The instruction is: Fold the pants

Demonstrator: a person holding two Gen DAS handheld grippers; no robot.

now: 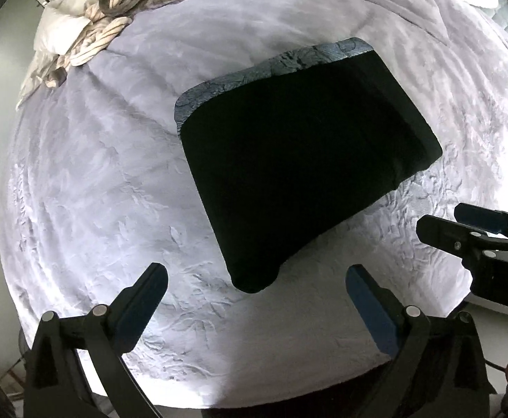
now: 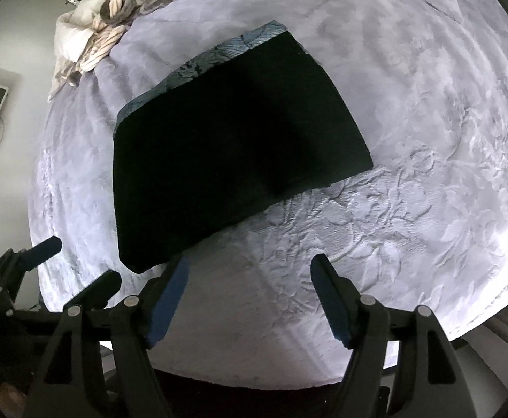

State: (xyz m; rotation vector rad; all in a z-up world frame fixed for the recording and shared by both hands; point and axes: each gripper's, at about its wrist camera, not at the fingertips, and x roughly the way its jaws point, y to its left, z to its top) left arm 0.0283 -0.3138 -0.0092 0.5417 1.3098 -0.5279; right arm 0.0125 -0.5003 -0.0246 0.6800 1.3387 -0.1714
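The dark folded pants (image 1: 295,160) are laid flat as a compact rectangle on the pale grey embossed bedspread (image 1: 90,188). Nothing is held: the left gripper (image 1: 257,278) and right gripper (image 2: 250,271) are raised above it, jaws wide, suggesting the fold is finished.

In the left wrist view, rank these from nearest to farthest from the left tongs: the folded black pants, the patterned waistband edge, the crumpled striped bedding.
1. Folded black pants: their near corner lies just ahead of the left tongs, which are open.
2. Patterned waistband edge: along the pants' far side.
3. Crumpled striped bedding: far upper left on the bed.
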